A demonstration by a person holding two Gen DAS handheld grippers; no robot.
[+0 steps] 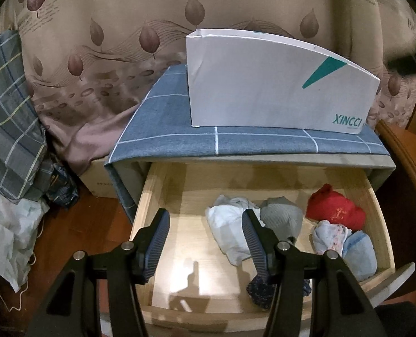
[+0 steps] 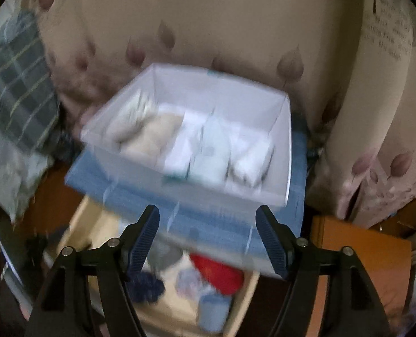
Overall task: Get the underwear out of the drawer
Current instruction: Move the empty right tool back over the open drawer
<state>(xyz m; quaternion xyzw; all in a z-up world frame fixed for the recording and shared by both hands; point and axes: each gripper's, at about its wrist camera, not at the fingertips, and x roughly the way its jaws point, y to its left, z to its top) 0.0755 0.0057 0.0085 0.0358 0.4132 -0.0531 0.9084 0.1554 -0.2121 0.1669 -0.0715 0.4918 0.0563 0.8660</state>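
With several rolled underwear pieces (image 1: 233,230) bunched at the right of the open drawer (image 1: 163,185) and others seemingly already in the white box (image 2: 288,151) above it, both the left gripper (image 1: 206,241) and right gripper (image 2: 208,238) were held wide and empty, so one roll was best straddled squarely before closing.

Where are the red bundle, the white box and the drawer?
red bundle (image 1: 335,210), left wrist view, its middle.
white box (image 1: 278,90), left wrist view, its front wall.
drawer (image 1: 149,196), left wrist view, its left wooden wall.
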